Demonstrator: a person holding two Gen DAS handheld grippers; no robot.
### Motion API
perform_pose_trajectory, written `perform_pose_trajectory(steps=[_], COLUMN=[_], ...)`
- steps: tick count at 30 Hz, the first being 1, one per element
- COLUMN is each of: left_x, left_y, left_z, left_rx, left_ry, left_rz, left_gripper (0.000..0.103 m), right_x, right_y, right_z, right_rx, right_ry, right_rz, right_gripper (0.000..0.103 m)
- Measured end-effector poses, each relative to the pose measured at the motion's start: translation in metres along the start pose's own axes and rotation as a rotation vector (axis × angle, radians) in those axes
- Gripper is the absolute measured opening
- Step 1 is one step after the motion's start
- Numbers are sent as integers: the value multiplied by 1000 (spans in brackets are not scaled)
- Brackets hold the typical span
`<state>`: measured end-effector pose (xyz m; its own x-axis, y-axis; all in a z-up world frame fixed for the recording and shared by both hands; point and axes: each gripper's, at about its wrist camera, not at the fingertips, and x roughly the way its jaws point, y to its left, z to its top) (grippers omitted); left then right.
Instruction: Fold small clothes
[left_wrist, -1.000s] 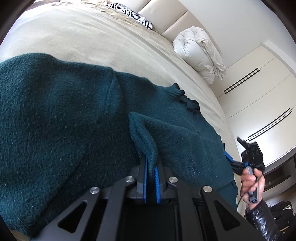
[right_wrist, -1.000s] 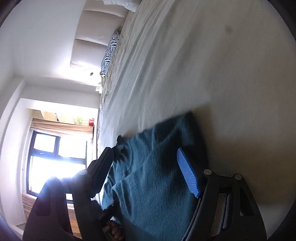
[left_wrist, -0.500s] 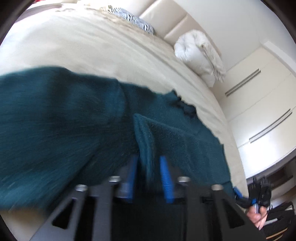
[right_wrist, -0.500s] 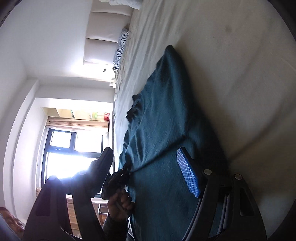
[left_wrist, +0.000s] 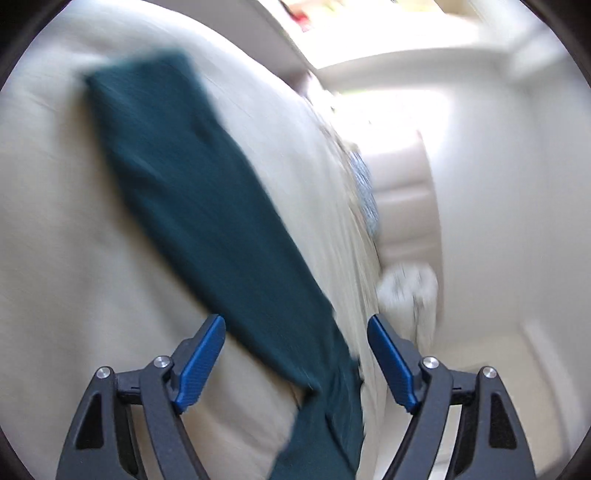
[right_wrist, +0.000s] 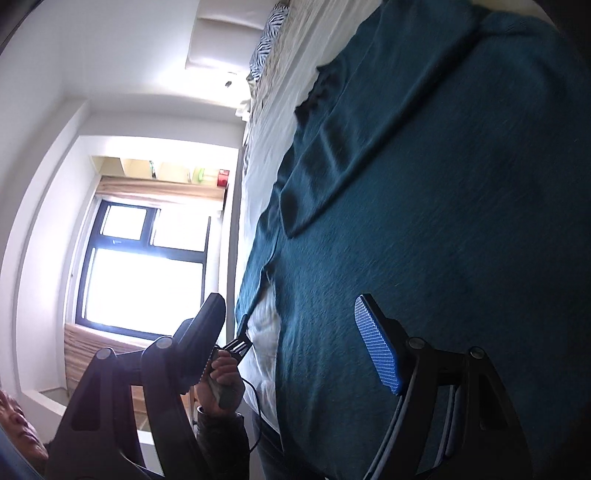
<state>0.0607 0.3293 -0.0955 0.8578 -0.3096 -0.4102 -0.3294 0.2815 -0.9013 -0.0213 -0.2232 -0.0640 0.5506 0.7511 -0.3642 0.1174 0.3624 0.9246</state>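
A dark teal knitted sweater lies on the cream bed; the left wrist view is blurred. My left gripper is open and empty, its blue pads apart just above the sweater's near end. In the right wrist view the sweater fills the right side, with a sleeve folded over its body. My right gripper is open and empty, close over the sweater. The left gripper also shows there in a hand at the bed's edge.
A zebra-print pillow and padded headboard are at the far end of the bed. A white rolled duvet lies by the headboard. A bright window is beyond the bed's edge.
My left gripper has opened and let go of the sweater sleeve, then swung away quickly. My right gripper has moved in over the sweater and stays open.
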Motion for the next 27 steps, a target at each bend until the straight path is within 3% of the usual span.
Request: perform_pose_trajectory(steps=[4, 8, 10, 12, 14, 18, 22, 25, 27], left_x=[-14, -6, 0, 4, 7, 18, 52, 90, 120], left_y=[33, 51, 54, 59, 53, -6, -94, -166, -204], left_z=[26, 44, 54, 64, 69, 52, 11, -54, -116], left_rx=[-161, -240, -241, -255, -238, 20, 341, 659, 891], left_ry=[-97, -135, -150, -139, -139, -126, -41, 51, 124], left_rz=[1, 6, 18, 43, 60, 95, 90, 82, 87], left_gripper=[79, 57, 40, 14, 9, 8, 8, 8, 8], right_x=[11, 17, 12, 6, 0, -4, -6, -12, -19], right_y=[13, 18, 15, 12, 8, -1, -8, -7, -7], right_z=[-10, -10, -9, -7, -7, -4, 1, 7, 13], right_rx=[-15, -18, -19, -18, -18, -8, -11, -35, -39], right_ry=[22, 22, 14, 5, -7, -35, -38, -47, -60], right_rz=[-11, -27, -33, -38, -44, -46, -58, -71, -72], right_gripper=[73, 73, 73, 73, 73, 73, 73, 73, 73])
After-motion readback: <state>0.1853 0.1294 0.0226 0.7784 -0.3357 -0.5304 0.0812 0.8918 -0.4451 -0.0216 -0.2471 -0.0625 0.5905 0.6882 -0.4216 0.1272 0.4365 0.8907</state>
